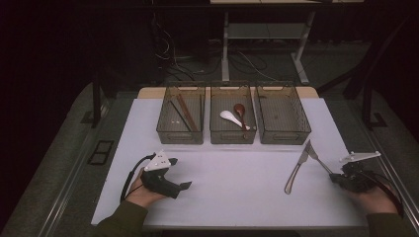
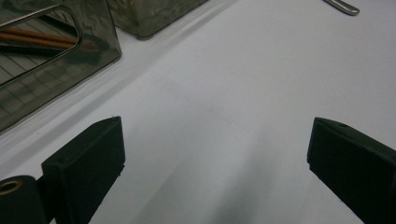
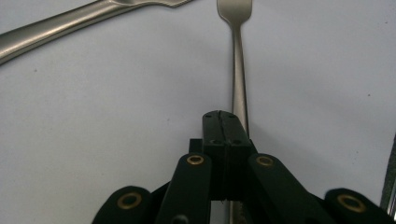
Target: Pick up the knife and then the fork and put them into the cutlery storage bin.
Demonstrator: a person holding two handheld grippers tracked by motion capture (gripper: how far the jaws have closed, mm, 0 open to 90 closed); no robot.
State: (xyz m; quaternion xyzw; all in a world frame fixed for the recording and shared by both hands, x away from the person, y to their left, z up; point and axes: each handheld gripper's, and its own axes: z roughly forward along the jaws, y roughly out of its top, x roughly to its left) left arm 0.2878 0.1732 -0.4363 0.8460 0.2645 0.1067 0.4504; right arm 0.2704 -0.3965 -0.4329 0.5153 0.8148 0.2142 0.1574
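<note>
Fork (image 3: 239, 70) | beside shut jaws, right gripper (image 3: 223, 122) | unheld

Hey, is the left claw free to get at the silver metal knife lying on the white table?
Probably yes: the left claw is open and empty, and bare white table lies between it and the silver metal knife.

We get a dim room w/ black edges, table (image 1: 222, 192) lit from above, soft shadows, close-up gripper views slightly blurry.
</note>
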